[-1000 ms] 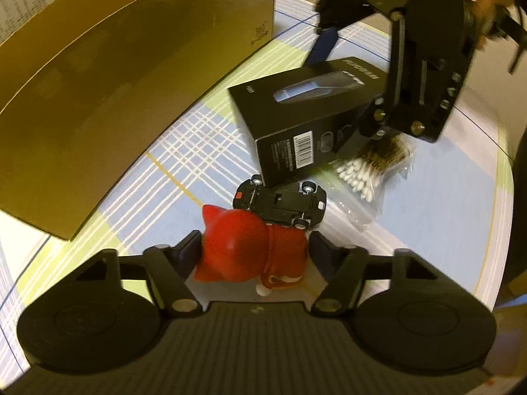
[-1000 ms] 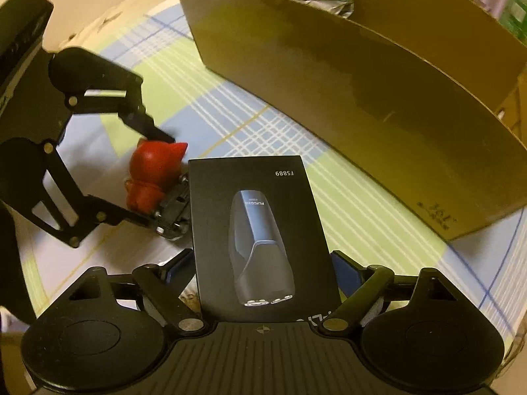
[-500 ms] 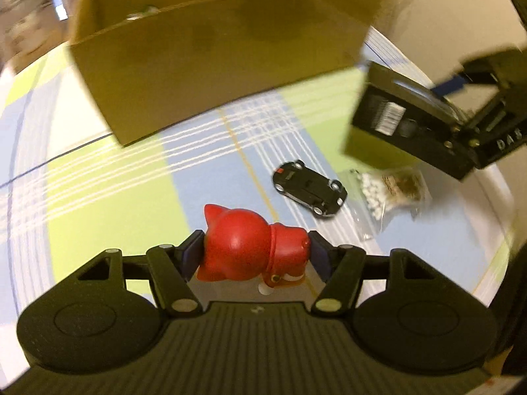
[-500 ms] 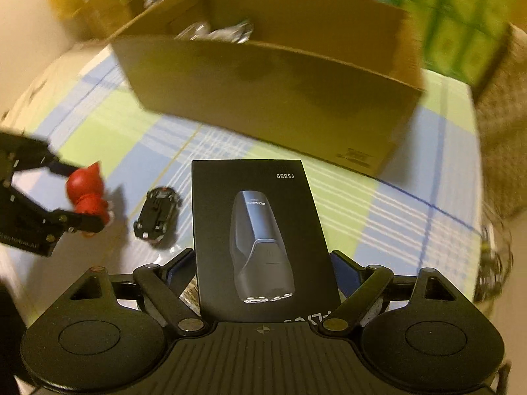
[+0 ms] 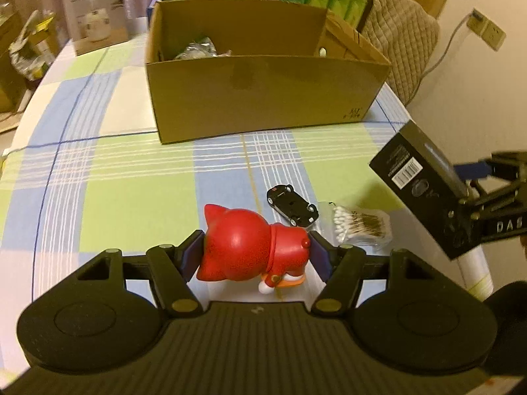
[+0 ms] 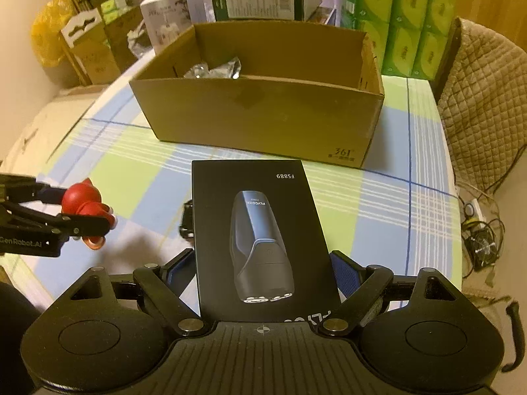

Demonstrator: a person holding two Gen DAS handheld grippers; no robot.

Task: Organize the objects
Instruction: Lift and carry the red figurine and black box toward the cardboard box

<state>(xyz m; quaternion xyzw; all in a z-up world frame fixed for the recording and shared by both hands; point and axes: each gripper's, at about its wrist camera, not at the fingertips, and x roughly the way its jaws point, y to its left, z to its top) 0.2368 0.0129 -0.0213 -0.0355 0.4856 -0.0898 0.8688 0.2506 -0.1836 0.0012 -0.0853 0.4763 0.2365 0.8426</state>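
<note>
Midway: left claw [image 5: 257,256] grips the red toy [image 5: 250,250], right claw [image 6: 262,279] the shaver box [image 6: 260,240], carton [image 6: 263,115] ahead; car [image 5: 291,204] and swabs [image 5: 360,225] remain beyond the left claw.

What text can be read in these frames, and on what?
"FS889": black shaver box, printed upside down.
"FLYCO": shaver pictured on that box, small.
"361°": cardboard box.
"GenRobot.AI": left gripper.
"DAS": right gripper, cut off.
Barcode labels and background cartons: too small to read.

Toy car [image 6: 187,219] mostly hidden behind shaver box [image 6: 260,240]; cardboard box [image 6: 263,98] contents largely concealed.
</note>
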